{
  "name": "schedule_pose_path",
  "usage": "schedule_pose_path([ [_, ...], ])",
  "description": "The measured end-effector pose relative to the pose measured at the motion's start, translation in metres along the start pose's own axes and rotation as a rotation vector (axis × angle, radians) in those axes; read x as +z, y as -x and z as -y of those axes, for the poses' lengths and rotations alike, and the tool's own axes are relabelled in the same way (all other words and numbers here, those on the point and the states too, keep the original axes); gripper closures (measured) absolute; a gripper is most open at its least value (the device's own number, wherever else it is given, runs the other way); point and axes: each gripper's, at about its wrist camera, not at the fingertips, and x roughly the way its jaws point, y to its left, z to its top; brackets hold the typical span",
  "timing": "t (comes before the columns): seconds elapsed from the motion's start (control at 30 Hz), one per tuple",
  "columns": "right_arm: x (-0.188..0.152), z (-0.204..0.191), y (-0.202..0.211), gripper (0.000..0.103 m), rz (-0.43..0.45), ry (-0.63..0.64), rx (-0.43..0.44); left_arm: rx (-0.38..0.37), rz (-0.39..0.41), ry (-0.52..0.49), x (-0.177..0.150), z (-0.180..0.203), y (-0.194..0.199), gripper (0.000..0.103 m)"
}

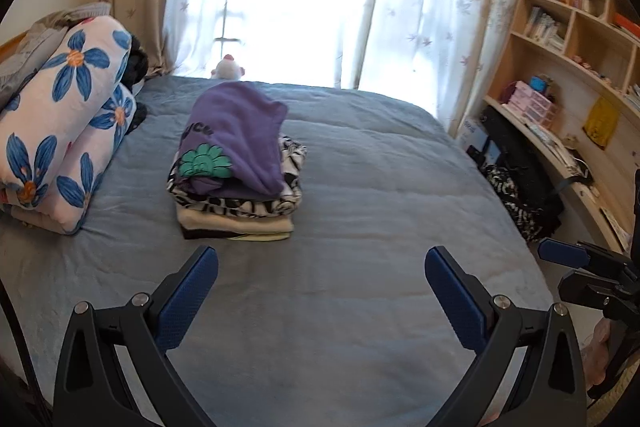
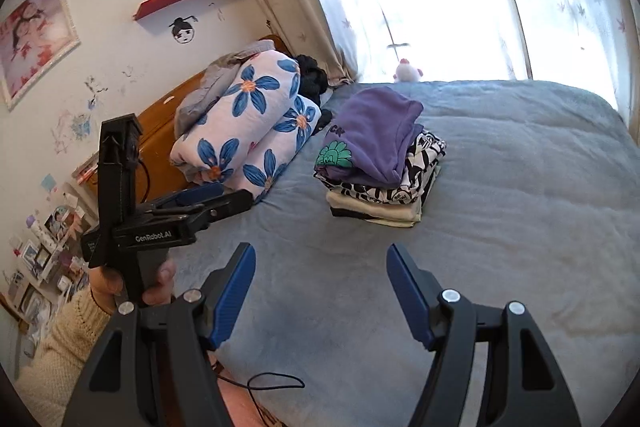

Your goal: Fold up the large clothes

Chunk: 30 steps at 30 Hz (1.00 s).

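Observation:
A stack of folded clothes (image 1: 236, 187) sits on the grey-blue bed (image 1: 360, 227); it also shows in the right wrist view (image 2: 380, 179). On top lies a folded purple garment (image 1: 236, 135) with a green print (image 2: 334, 153). Below it are a black-and-white patterned piece (image 2: 424, 163) and cream pieces (image 1: 236, 223). My left gripper (image 1: 321, 271) is open and empty, held above the bed short of the stack. My right gripper (image 2: 321, 267) is open and empty, also short of the stack. The left gripper shows from the side in the right wrist view (image 2: 208, 201).
A rolled quilt with blue flowers (image 1: 68, 115) lies along the bed's left side. A white plush toy (image 1: 228, 67) sits at the far edge by the curtains (image 1: 420, 7). Bookshelves and a desk (image 1: 568, 75) stand to the right. A wooden headboard (image 2: 160, 135) and a black cord (image 2: 272, 383) lie left.

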Motion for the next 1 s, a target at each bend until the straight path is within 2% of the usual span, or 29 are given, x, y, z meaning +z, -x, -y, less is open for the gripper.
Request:
schedule_pose_path([
  [0.2, -0.017, -0.014, 0.037, 0.035, -0.005, 0.039, 0.001, -0.038, 0.009, -0.018, -0.017, 0.036, 0.022, 0.001],
  [0.33, -0.034, -0.023, 0.05, 0.034, -0.01, 0.086, -0.081, -0.036, -0.009, -0.048, -0.037, 0.056, 0.026, 0.001],
  [0.43, -0.052, -0.029, 0.056, 0.034, -0.031, 0.103, -0.103, -0.068, -0.034, -0.05, -0.056, 0.068, 0.029, 0.001],
  [0.57, -0.081, -0.026, 0.051, 0.034, -0.074, 0.073, -0.116, -0.091, -0.07, -0.079, -0.084, 0.082, 0.033, 0.001],
  [0.63, -0.099, -0.019, 0.047, 0.034, -0.103, 0.032, -0.09, -0.113, -0.087, -0.073, -0.097, 0.085, 0.036, 0.001],
  [0.7, -0.116, -0.011, 0.041, 0.034, -0.104, 0.003, -0.108, -0.124, -0.093, -0.059, -0.109, 0.085, 0.04, 0.001],
  [0.9, -0.176, 0.014, 0.017, 0.034, -0.105, -0.097, -0.195, 0.006, -0.074, -0.095, -0.162, 0.087, 0.032, 0.001],
  [1.0, -0.201, 0.022, 0.004, 0.034, -0.117, -0.127, -0.245, 0.091, -0.077, -0.091, -0.194, 0.086, 0.017, 0.001],
])
